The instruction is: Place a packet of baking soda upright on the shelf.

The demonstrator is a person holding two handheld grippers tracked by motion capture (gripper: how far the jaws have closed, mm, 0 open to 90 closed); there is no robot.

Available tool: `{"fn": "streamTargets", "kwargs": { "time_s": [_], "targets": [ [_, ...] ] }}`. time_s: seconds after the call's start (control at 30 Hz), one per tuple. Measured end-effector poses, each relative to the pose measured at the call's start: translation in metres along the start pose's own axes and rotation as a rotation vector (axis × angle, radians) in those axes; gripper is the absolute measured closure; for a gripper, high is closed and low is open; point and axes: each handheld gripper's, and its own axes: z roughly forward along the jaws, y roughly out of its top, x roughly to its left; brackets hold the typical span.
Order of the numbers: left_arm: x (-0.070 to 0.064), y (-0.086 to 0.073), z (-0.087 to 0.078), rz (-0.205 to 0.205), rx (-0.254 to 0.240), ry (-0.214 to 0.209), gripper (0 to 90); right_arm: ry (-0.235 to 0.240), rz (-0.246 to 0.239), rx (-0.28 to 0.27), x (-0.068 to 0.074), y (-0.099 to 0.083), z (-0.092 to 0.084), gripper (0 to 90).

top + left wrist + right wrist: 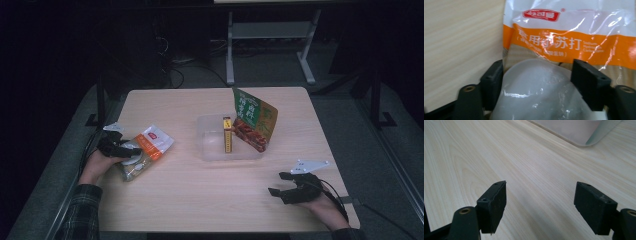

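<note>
While the left gripper point(536, 82) straddles the soda pouch point(145, 150), jaws apart, the right gripper point(290, 189) idles open — next, probably, clamp and lift toward the tray point(210, 150).

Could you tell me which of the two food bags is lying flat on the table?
The white-and-orange bag at the left claw; the green-and-brown bag stands upright in the clear tray.

The table point(175, 200) has a pale wood-grain top with a smooth matt finish. The sachet point(564, 37) at 9 o'clock is glossy clear plastic film, creased, with bright reflections. The tray point(210, 150) at centre is translucent frosted plastic. The pouch point(255, 120) standing in it looks glossy. The fingers point(492, 203) of both grippers are matt black plastic with faintly rough faces.
</note>
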Motion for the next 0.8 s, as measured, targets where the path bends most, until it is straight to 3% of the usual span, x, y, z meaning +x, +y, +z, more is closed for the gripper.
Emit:
{"fn": "streamTargets", "kwargs": {
  "time_s": [0.23, 0.47, 0.6, 0.8],
  "targets": [
    [0.000, -0.001, -0.002, -0.021, 0.021, -0.016, 45.4, -0.004, 0.001, 0.005, 0.001, 0.000, 0.000, 25.9],
    [-0.002, -0.005, -0.006, -0.046, 0.020, -0.082, 73.3, -0.005, -0.010, 0.011, 0.001, 0.000, 0.000, 26.3],
    [-0.004, -0.005, -0.009, -0.040, 0.030, -0.077, 83.1, -0.003, -0.004, 0.012, 0.002, 0.001, 0.000, 26.3],
    [-0.006, -0.007, -0.016, -0.103, -0.032, -0.082, 88.7, 0.007, -0.001, 0.013, 0.002, 0.001, 0.000, 26.3]
  ]
}}
